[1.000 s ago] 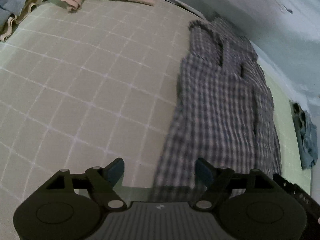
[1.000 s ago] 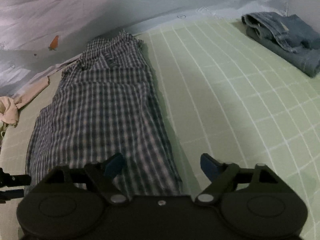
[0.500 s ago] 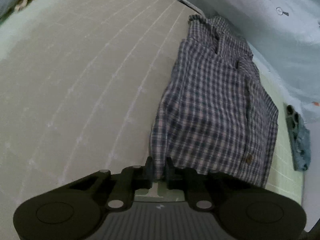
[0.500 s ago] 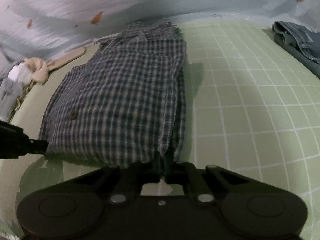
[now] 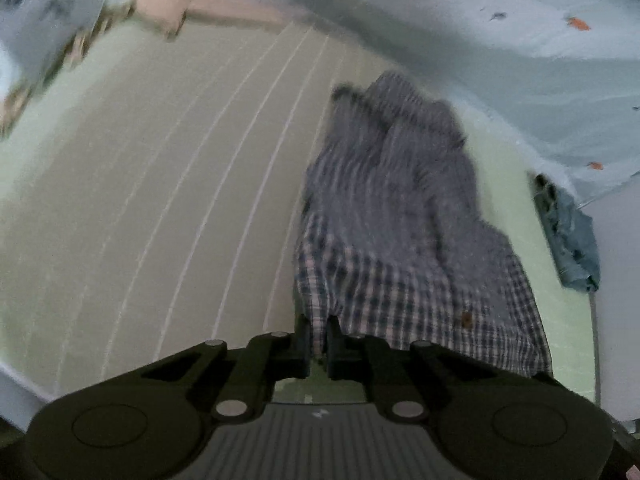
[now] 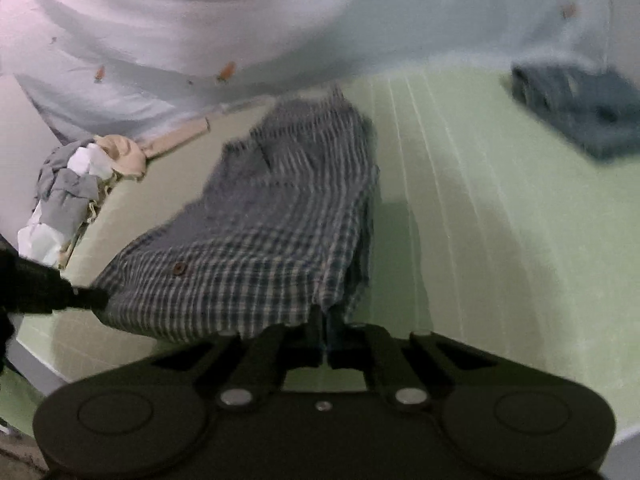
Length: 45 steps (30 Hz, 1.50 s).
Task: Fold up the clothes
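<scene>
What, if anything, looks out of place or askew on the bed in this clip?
Nothing stands out. The plaid shirt is lifted by its near corners, the left gripper and right gripper each with jaws shut on the hem. Folded jeans lie apart; a clothes heap sits at the bed's edge.

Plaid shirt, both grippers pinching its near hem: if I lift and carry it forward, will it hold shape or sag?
Probably sag: the plaid shirt already droops between the left gripper and right gripper. It looks thin and light, bunching in soft folds at the far end. Stacked layers at its right edge may slide apart.
</scene>
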Available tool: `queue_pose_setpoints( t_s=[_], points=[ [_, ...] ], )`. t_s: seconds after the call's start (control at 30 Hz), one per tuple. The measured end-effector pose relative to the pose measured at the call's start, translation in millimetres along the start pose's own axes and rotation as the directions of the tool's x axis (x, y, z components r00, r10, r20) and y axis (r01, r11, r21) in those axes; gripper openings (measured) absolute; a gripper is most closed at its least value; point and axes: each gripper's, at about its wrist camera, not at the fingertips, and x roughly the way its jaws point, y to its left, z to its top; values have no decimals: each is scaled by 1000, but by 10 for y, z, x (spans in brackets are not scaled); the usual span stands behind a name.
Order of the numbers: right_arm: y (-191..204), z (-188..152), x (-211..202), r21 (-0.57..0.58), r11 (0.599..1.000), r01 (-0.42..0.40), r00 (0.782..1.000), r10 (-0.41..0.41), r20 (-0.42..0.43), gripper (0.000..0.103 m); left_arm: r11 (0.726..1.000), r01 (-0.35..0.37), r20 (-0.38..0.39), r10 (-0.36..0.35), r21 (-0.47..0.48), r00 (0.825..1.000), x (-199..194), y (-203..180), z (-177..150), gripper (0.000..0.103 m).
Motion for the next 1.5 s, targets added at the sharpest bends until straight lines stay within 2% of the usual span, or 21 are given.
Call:
queue_pose_setpoints(
  t_s=[0.1, 0.2, 0.3, 0.57, 0.73, 0.9, 0.97, 1.0, 1.03, 1.07, 1.13, 1.17, 1.2, 1.27, 1.33, 1.43, 1.5],
  points=[
    [29, 244, -64, 11, 1000, -10, 997, 9, 77, 1, 999, 8, 71, -12, 45, 997, -205, -177, 157, 7],
    [0, 508, -116, 45, 999, -30, 990, 23, 139, 1, 999, 36, 109, -40, 40, 993, -259, -355, 363, 7],
    [-57, 725, -41, 51, 998, -43, 986, 34, 163, 1, 997, 69, 154, -74, 36, 985, -324, -482, 559, 7],
    [-209, 1305, 157, 67, 995, -78, 972, 61, 225, 1, 996, 81, 225, -87, 35, 970, -70, -801, 1178, 7],
    [-300, 1805, 629, 31, 998, -62, 971, 53, 233, 1, 997, 72, 247, -79, 37, 966, 236, -952, 1614, 7],
    [-419, 2333, 1216, 6, 999, -40, 971, 37, 237, 1, 997, 77, 261, -78, 14, 962, 786, -1122, 2204, 7],
    [-493, 2520, 1496, 44, 999, -27, 973, 16, 230, 2, 997, 76, 277, -70, -9, 958, 1032, -1151, 2463, 10],
    [-529, 2613, 1636, 63, 998, -20, 974, 6, 226, 4, 998, 55, 298, -46, -22, 953, 1143, -1173, 2575, 22],
    [-566, 2706, 1776, 81, 997, -14, 975, -5, 222, 14, 999, 34, 317, -31, -3, 948, 1189, -1194, 2652, 35],
    [-603, 2799, 1916, 100, 995, -7, 976, -15, 217, 43, 1000, 12, 337, -17, 15, 941, 1232, -1214, 2725, 42],
    [-542, 2802, 1973, 90, 993, 78, 964, -98, 245, 80, 997, -25, 387, -3, 69, 922, 1226, -1240, 2736, 80],
    [-495, 2731, 1967, 68, 994, 90, 959, -104, 264, 85, 994, -38, 398, -4, 98, 917, 1237, -1238, 2687, 86],
    [-447, 2661, 1961, 46, 994, 101, 953, -110, 282, 87, 991, -52, 408, -5, 127, 913, 1250, -1237, 2637, 87],
    [-369, 2482, 1998, 8, 996, 94, 965, -93, 246, 97, 975, -92, 361, 12, 203, 932, 1379, -1246, 2480, 88],
    [-317, 2295, 2051, -14, 998, 68, 976, -63, 209, 99, 952, -131, 307, 42, 277, 951, 1539, -1254, 2288, 88],
    [-267, 2048, 2215, -15, 998, 61, 990, -59, 128, 100, 934, -159, 221, 90, 321, 971, 1767, -1183, 2007, 88],
    [-258, 1928, 2322, -8, 996, 93, 992, -91, 89, 100, 940, -155, 166, 109, 302, 980, 1885, -1085, 1901, 88]
  ],
)
